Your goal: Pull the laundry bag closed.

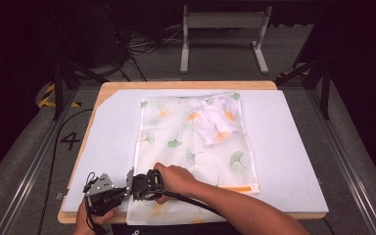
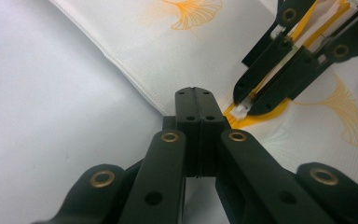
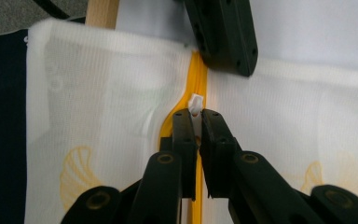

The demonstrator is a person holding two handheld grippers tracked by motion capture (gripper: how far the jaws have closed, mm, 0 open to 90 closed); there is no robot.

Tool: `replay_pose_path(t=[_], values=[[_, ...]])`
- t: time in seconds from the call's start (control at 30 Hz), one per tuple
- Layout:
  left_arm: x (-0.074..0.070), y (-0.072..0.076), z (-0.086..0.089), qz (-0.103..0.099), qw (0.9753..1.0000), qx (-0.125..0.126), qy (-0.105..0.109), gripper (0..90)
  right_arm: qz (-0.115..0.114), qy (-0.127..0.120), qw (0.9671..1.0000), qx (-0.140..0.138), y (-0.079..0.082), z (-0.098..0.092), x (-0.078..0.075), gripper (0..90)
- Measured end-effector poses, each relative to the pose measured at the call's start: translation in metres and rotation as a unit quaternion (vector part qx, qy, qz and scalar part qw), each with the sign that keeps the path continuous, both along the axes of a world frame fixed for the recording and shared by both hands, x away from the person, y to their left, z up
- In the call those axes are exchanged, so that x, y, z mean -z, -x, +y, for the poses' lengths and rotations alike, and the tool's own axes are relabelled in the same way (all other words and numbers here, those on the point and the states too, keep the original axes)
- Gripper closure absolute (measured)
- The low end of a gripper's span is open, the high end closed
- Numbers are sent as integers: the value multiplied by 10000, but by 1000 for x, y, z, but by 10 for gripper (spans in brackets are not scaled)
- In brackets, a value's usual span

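Pinching the zipper pull, the right gripper should slide straight along the zipper — left gripper, clamped on the bag edge just beside it, anchoring.

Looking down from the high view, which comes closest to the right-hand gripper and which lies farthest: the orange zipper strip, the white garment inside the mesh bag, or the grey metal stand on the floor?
1. Orange zipper strip: along the bag's near edge, just to the side of the right gripper.
2. White garment: inside the mesh bag, toward its far end.
3. Grey metal stand: on the floor beyond the table's far edge.
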State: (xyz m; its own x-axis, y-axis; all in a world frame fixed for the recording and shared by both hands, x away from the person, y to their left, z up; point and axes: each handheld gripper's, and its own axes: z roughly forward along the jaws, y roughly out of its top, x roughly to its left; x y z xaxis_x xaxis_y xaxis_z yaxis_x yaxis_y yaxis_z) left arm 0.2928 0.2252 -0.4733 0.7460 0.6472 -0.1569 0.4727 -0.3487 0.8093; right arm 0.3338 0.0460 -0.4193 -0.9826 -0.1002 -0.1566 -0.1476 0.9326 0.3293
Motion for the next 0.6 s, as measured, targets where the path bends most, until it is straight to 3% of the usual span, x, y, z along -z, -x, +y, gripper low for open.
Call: replay_pose_path(t=[0.2,0.6], values=[[0,-1,0,16,10000,14,-14,900,0,-61,9999,97,-1,-26,-3,851],[-1,0,-1,4,10000,19,-41,900,-15,-62,9992,405,0,-101,-10,851]])
